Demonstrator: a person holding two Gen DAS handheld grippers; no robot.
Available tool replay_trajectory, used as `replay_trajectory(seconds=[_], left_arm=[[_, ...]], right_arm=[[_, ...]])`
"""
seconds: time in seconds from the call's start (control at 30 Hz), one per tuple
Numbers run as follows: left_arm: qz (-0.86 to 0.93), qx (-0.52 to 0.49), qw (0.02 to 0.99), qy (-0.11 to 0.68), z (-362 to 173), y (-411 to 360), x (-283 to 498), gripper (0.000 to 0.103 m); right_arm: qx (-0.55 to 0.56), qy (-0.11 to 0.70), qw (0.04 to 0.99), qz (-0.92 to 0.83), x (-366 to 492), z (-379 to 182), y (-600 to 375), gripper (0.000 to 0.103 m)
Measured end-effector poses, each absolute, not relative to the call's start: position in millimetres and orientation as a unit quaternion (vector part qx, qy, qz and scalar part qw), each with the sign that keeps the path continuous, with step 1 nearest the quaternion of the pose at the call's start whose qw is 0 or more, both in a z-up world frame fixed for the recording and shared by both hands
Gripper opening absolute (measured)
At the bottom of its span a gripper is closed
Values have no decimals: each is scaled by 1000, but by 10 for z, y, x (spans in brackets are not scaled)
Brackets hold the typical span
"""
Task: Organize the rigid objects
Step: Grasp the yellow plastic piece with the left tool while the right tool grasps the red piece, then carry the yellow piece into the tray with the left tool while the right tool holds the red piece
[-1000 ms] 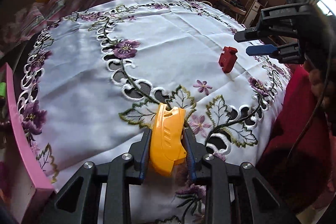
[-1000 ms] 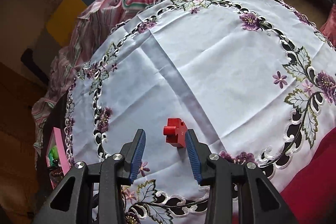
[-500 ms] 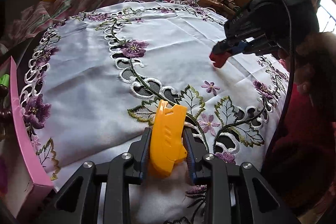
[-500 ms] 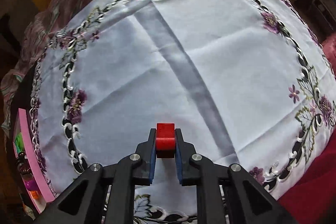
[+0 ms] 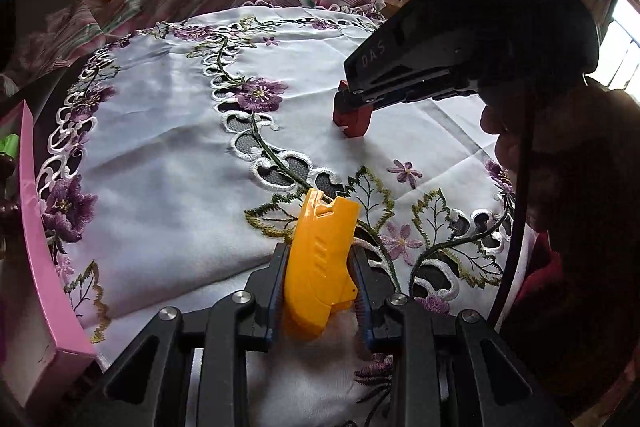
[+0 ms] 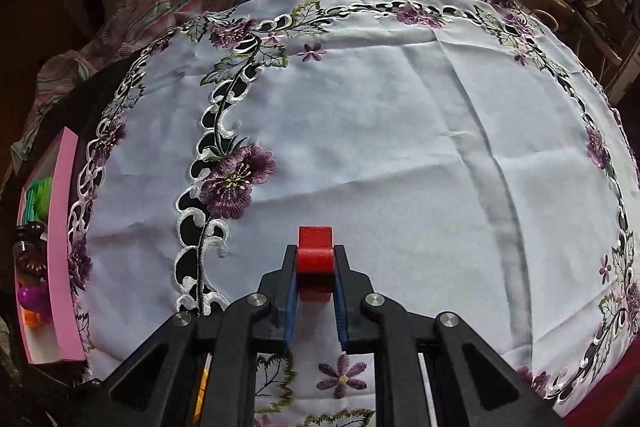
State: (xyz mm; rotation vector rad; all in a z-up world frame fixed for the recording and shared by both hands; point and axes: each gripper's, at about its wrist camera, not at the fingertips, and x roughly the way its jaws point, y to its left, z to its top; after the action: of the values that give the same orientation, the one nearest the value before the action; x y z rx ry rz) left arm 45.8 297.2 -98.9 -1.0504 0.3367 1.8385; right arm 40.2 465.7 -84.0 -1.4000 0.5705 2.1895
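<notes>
Now the right gripper (image 6: 316, 291) has closed on the red block (image 6: 315, 263) that stood free a second ago, while the left gripper (image 5: 320, 291) keeps clamping the yellow plastic piece (image 5: 320, 267), so both can go to the pink box (image 5: 40, 251) at the left edge.

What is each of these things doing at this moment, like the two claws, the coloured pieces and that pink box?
Left claw: shut on the yellow piece.
Yellow piece: gripped, its tip over the tablecloth.
Right claw: shut on the red block.
Red block: gripped between the pads.
Pink box: open at the table's edge, small colourful items inside.
Tablecloth: spread out, slightly creased.
</notes>
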Motion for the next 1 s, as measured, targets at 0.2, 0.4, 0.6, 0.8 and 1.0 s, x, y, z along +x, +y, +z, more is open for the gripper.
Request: replay_trajectory(seconds=[0.2,0.4,0.6,0.8,1.0], left_arm=[[759,-437,463,140,-926,2965,472,29],[770,-420,457,147,-768,2897,519,29],[779,-408,456,138,-564,2834,531,29],[787,-408,445,127,-477,2745,483,29],[794,-407,436,119,-431,2657,449,29]], right_arm=[[-509,206,245,799,411,-842,4698,14],[-507,207,247,799,419,-837,4709,14],[-512,186,253,800,403,-834,4675,14],[-513,180,253,800,393,-837,4660,14],[-513,176,254,801,392,-837,4650,14]])
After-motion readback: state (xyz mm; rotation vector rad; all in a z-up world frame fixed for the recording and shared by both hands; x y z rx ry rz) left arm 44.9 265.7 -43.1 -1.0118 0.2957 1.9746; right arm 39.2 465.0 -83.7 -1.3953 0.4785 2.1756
